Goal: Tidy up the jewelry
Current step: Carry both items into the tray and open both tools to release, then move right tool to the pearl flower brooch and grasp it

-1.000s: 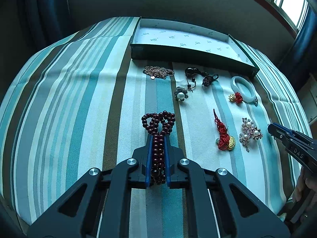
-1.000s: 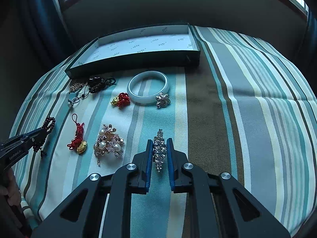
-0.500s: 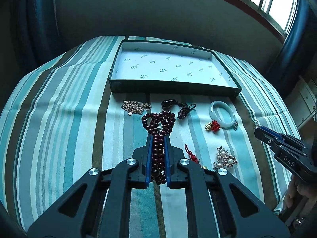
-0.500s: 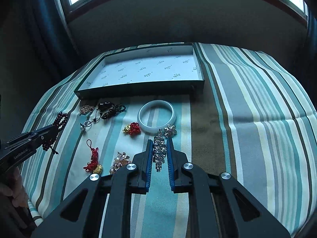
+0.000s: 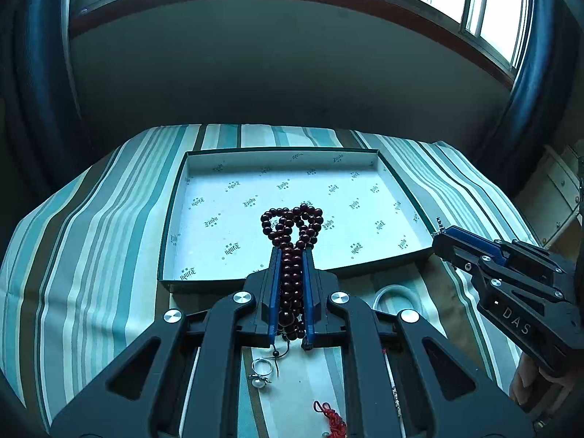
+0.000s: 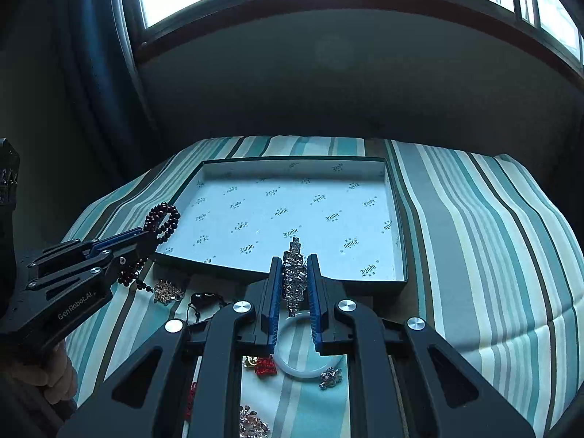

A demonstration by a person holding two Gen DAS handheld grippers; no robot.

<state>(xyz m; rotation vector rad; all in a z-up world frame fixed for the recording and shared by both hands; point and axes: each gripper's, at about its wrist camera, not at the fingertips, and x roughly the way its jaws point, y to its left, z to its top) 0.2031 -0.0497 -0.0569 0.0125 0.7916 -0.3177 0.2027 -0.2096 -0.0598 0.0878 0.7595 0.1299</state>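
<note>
Red-brown bead bracelet [image 5: 292, 233] clamped in left gripper [image 5: 291, 255]

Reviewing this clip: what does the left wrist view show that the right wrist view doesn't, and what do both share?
Only the left wrist view shows a silver pearl ring on the striped cloth. Only the right wrist view shows the tangled gold chain, the small crystal flower brooch and the rhinestone bar brooch in the right tongs. Both show the printed, paper-lined shallow box, the white bangle and the dark red bead bracelet in the left tongs.
</note>
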